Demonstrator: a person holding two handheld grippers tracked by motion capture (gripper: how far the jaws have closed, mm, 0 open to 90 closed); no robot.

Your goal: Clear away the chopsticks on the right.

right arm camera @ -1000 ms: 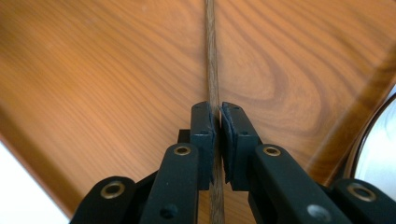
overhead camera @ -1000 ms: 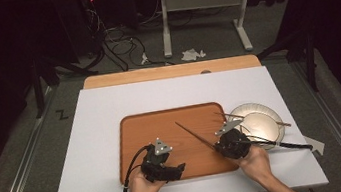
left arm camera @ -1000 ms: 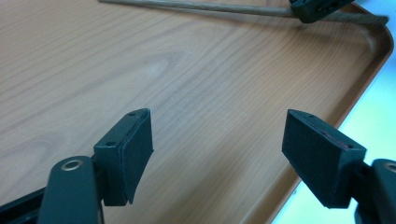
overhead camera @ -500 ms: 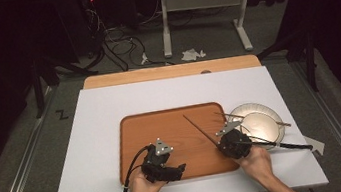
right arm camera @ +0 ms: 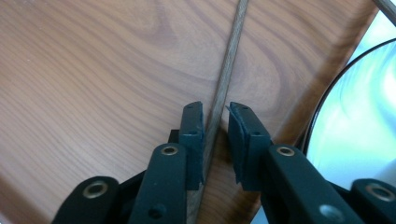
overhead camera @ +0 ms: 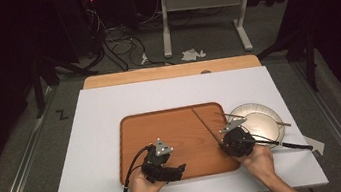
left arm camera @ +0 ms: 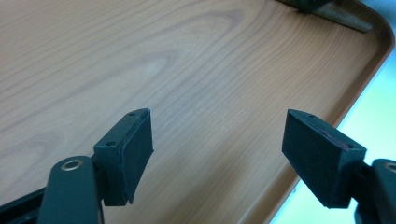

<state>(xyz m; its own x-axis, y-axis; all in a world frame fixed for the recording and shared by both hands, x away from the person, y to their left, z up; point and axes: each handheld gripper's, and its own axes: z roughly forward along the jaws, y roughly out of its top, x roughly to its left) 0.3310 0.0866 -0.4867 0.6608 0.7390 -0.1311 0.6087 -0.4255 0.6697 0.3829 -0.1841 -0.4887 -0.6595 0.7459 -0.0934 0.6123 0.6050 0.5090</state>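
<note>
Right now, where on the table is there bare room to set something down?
Free: the white tabletop left of the wooden tray, the strip behind it, and the tray's far-left floor. Crowded: the right side, with the chopstick, right gripper and plate.

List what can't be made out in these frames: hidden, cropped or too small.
- Chopstick: right gripper view; its near end is cut off by the bottom edge between the right tongs, and whether either pad touches it is unclear.
- Second chopstick on the plate: high view; too thin and small to tell where it rests.
- Dark object at the tray corner: left gripper view; cropped by the top edge.
- Left tongs: high view; jaw gap too small.
</note>
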